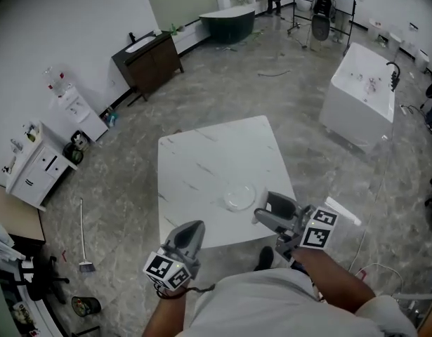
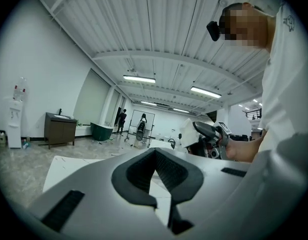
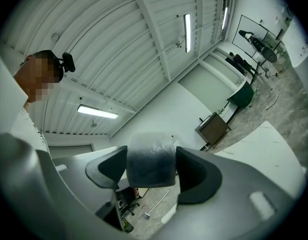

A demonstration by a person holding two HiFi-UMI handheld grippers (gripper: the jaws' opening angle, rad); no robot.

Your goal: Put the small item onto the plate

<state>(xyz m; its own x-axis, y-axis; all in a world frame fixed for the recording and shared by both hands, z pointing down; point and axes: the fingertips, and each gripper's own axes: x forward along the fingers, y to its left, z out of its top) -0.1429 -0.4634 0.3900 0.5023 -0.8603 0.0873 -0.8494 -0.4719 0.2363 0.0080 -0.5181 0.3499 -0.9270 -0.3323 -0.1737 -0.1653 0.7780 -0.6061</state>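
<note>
White marble-look square table [image 1: 201,160] mid-frame in head view. Left gripper [image 2: 155,151], bottom centre, jaws together, empty. Right gripper [image 3: 151,170] clamps the small pale grey cylindrical item [image 3: 149,154], lower right of the clear round glass plate [image 1: 239,196] (not on it).

Grey marble floor [image 1: 223,83] w/ white tub [image 1: 360,93], dark vanity [image 1: 149,60]; strip lights [image 2: 138,78].

plate [image 1: 239,196] on table [image 1: 199,161], small item [image 3: 150,156] in right tool [image 3: 151,171]
</note>
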